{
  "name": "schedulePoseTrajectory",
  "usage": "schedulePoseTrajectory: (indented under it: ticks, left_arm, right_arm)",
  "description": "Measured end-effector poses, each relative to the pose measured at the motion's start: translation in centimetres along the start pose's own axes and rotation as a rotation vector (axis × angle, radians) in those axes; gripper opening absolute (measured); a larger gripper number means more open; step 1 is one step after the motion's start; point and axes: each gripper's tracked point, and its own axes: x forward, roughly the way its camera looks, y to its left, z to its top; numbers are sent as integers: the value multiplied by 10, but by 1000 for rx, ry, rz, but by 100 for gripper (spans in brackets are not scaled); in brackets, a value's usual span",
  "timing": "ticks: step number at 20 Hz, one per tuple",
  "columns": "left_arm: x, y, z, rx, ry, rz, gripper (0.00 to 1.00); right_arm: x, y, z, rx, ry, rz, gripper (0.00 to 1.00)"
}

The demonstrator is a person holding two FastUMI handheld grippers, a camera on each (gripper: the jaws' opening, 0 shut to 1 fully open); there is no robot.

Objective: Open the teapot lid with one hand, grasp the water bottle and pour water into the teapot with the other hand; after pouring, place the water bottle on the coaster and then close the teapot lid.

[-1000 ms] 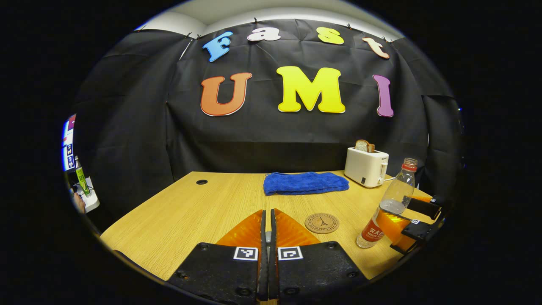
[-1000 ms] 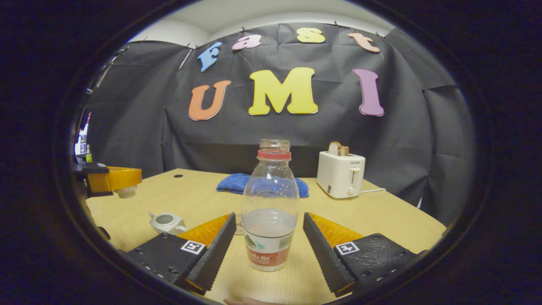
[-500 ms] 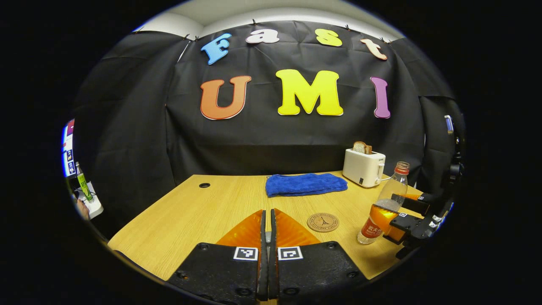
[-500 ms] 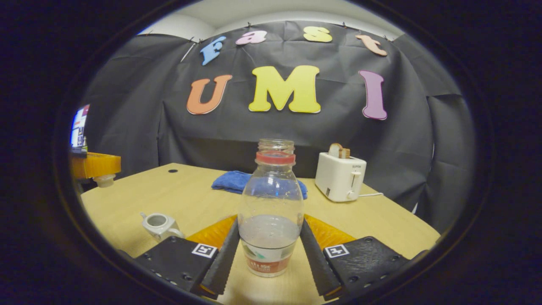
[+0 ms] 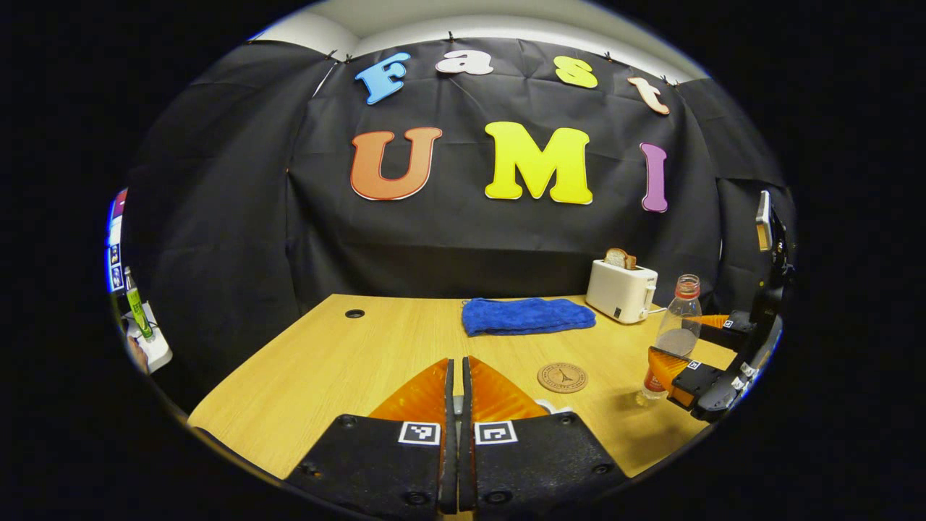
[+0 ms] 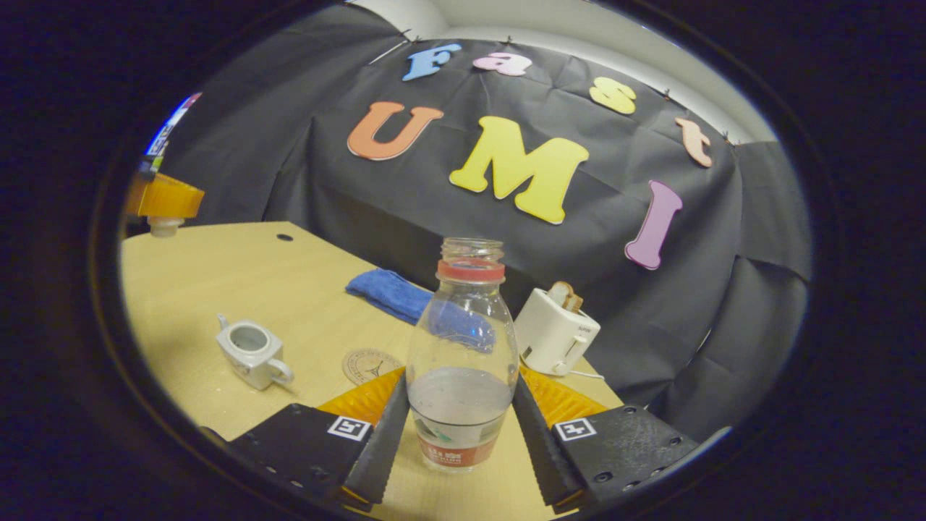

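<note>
Your right claw (image 6: 461,427) grips the uncapped water bottle (image 6: 462,362), lifted off the worktop (image 5: 347,354), it seems. The lidless teapot (image 6: 249,352) sits beside the coaster (image 5: 562,377). Your left claw (image 5: 454,383) is closed, apparently pinching the lid (image 6: 165,226).

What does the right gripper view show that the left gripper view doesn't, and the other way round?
Right gripper view: the open teapot, and the left gripper holding its lid.
Left gripper view: the right gripper seen from outside, and a green bottle beyond the table.
Both: the water bottle clamped by the right gripper, the coaster, blue towel and toaster.
</note>
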Motion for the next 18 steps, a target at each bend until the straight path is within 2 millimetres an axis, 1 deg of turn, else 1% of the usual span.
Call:
schedulePoseTrajectory:
  ticks: [2,4,5,8,11,12,13,14,15,16,18]
  left_arm:
    - [-3,14,2,-6,-6,20,4]
    - [-4,20,6,-16,-13,32,3]
    - [-5,22,5,-19,-14,33,3]
    - [-5,25,4,-9,-12,29,3]
    - [-3,31,1,-10,-4,41,3]
    - [-3,32,2,-9,-5,41,3]
    - [-4,32,2,-7,-6,40,3]
    - [-4,32,2,-5,-8,40,3]
    - [-3,32,2,-4,-5,39,3]
    - [-4,32,0,-1,4,37,3]
    - [-3,36,-1,4,8,48,4]
  right_arm:
    - [3,6,-4,-65,26,-10,79]
    - [5,13,-4,-133,39,-26,77]
    - [6,15,-4,-173,42,-37,79]
    - [6,16,0,-315,28,-81,77]
    - [9,17,6,-463,3,-135,77]
    - [10,17,9,-502,-4,-148,79]
    - [12,18,10,-541,-11,-163,77]
    - [14,20,12,-580,-17,-179,79]
    - [15,21,13,-622,-21,-196,77]
    - [17,23,15,-665,-29,-214,78]
    - [16,28,21,-750,-52,-242,77]
